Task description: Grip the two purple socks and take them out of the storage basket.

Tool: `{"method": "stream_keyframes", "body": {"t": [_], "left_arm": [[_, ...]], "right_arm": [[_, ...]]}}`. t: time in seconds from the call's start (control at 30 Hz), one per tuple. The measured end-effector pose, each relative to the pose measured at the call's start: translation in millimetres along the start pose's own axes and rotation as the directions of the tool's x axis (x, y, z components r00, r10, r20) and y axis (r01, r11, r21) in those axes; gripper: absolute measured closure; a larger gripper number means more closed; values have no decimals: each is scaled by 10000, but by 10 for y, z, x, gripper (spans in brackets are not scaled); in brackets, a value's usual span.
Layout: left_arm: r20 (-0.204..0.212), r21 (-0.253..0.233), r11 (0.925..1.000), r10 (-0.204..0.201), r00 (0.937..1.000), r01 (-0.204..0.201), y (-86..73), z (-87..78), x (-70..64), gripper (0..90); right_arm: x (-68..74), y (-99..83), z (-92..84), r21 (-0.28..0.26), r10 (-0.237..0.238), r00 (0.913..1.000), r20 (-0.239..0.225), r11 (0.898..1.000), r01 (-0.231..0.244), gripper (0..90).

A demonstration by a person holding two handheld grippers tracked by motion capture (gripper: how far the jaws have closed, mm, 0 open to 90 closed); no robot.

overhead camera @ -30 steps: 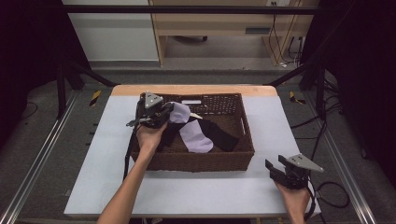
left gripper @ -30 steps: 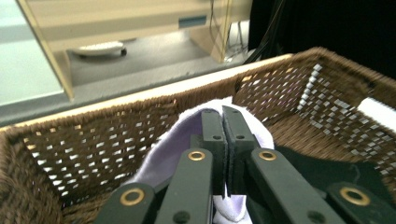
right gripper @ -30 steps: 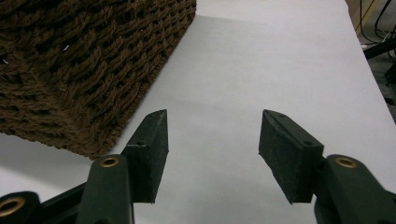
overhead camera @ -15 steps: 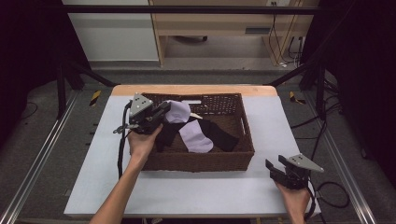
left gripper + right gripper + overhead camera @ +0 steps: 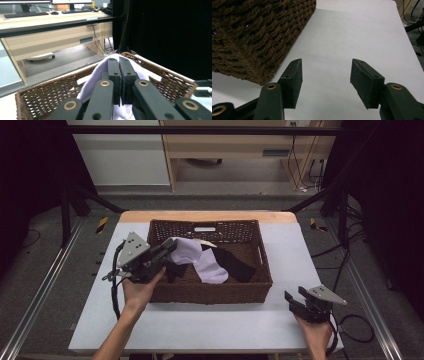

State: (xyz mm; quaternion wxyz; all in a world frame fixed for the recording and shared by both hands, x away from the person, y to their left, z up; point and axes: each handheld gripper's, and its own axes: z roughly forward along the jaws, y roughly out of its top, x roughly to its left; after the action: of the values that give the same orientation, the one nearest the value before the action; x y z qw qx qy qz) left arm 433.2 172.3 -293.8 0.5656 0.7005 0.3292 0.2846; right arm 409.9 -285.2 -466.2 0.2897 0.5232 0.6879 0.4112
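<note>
A brown wicker basket [image 5: 210,292] stands mid-table with a pale lavender sock [image 5: 209,269] and a black sock [image 5: 235,262] inside. My left gripper [image 5: 171,248] hovers over the basket's left side, shut on one end of the pale sock and lifting it. In the left gripper view the jaws [image 5: 119,61] are pressed together with the pale sock [image 5: 91,81] draped around them, above the basket [image 5: 45,96]. My right gripper [image 5: 295,294] rests low at the table's right front, open. Between its jaws [image 5: 325,66] lies only bare white table, with the basket's corner [image 5: 249,37] to their left.
The white table [image 5: 200,325] has free room in front of the basket and on both sides. A second dark piece of cloth [image 5: 175,270] lies under the lifted sock. Beyond the table stand a wooden desk [image 5: 235,150] and dark frame bars.
My left gripper has moved left and upward, drawing the pale sock's end toward the basket's left rim. The right gripper has kept still.
</note>
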Motion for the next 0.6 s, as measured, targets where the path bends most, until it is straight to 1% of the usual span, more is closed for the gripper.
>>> {"method": "stream_keyframes", "body": {"t": [0.03, 0.13, 0.17, 0.2, 0.33, 0.37, 0.47, 0.53, 0.57, 0.6], "left_arm": [[28, 10, 10000, 29, 10000, -29, -2, -24, -17, 876], [440, 52, 9998, 201, 9988, -203, -27, -132, -102, 876], [440, 52, 9998, 201, 9988, -203, -27, -132, -102, 876], [586, 8, 9997, 225, 9980, -226, -38, -167, -125, 876], [943, -111, 9998, 162, 9954, -152, -83, -297, -213, 876], [943, -111, 9998, 162, 9954, -152, -83, -297, -213, 875], [1152, -42, 9998, 196, 9931, -192, -141, -372, -265, 875], [1230, 70, 9994, 318, 9919, -329, -214, -443, -323, 876], [1230, 70, 9994, 318, 9919, -329, -214, -443, -323, 876], [1270, 127, 9992, 361, 9912, -380, -253, -496, -358, 876]], "right_arm": [[0, 0, 0, 0, 0, 10000, 0, 10000, 0, 432], [-2, -2, -3, 6, 4, 10000, -2, 10000, -4, 434], [-2, -2, -3, 6, 4, 10000, -2, 10000, -4, 434], [-2, -3, -3, 11, -1, 10000, 3, 10000, 1, 434], [5, -4, -10, 18, 25, 10000, -34, 10000, -25, 438], [5, -4, -10, 18, 25, 10000, -34, 10000, -25, 438], [6, -7, -9, 49, -8, 10000, -25, 10000, 8, 438], [4, -11, -10, 14, -23, 10000, -4, 10000, 23, 438], [3, -12, -10, 20, -24, 10000, -6, 10000, 24, 438], [3, -13, -10, 35, -10, 10000, 2, 10000, 10, 438]]}}
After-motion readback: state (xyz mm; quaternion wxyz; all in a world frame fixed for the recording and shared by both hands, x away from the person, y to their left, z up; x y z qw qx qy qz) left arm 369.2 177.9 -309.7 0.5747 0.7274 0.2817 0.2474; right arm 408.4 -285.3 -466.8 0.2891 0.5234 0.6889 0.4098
